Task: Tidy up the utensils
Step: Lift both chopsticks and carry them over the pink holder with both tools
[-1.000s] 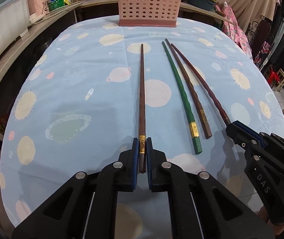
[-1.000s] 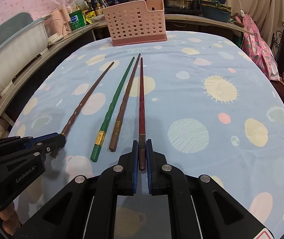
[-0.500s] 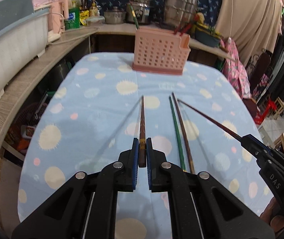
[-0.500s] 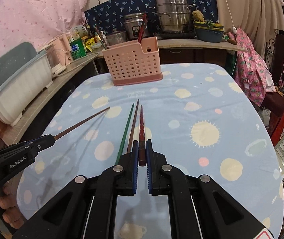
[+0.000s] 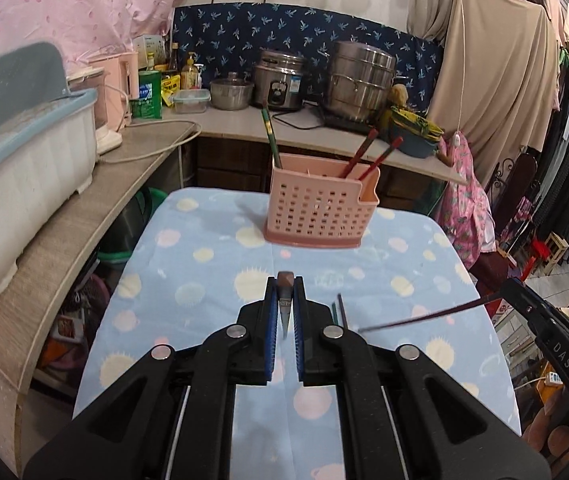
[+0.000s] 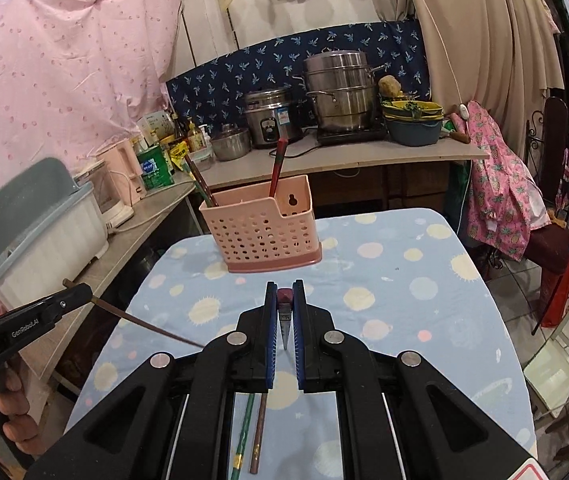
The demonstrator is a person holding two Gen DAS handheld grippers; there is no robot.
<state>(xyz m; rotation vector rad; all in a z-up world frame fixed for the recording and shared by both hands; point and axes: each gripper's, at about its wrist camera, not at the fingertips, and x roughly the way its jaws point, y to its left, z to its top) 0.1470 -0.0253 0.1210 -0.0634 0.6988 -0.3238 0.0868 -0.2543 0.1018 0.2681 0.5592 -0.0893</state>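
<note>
My left gripper (image 5: 285,286) is shut on a brown chopstick (image 5: 285,280), raised above the table with the stick hanging down. My right gripper (image 6: 285,292) is shut on a dark red chopstick (image 6: 285,296), raised the same way. Each gripper shows in the other's view: the right one (image 5: 508,286) and the left one (image 6: 84,290). A pink perforated utensil basket (image 5: 318,212) stands at the table's far end and holds several chopsticks; it also shows in the right wrist view (image 6: 262,226). A green chopstick (image 6: 244,428) and a brown chopstick (image 6: 258,432) lie on the tablecloth.
The table has a light blue planet-print cloth (image 5: 204,280). A wooden counter (image 5: 68,240) with a white and blue dish rack (image 5: 24,184) runs along the left. Pots and a rice cooker (image 6: 270,116) stand on the counter behind the basket. Clothes hang at the right.
Both grippers have lifted their chopsticks off the table and tilted them from lying flat to hanging down. The views now look level toward the basket. The green and brown chopsticks stay on the cloth.
</note>
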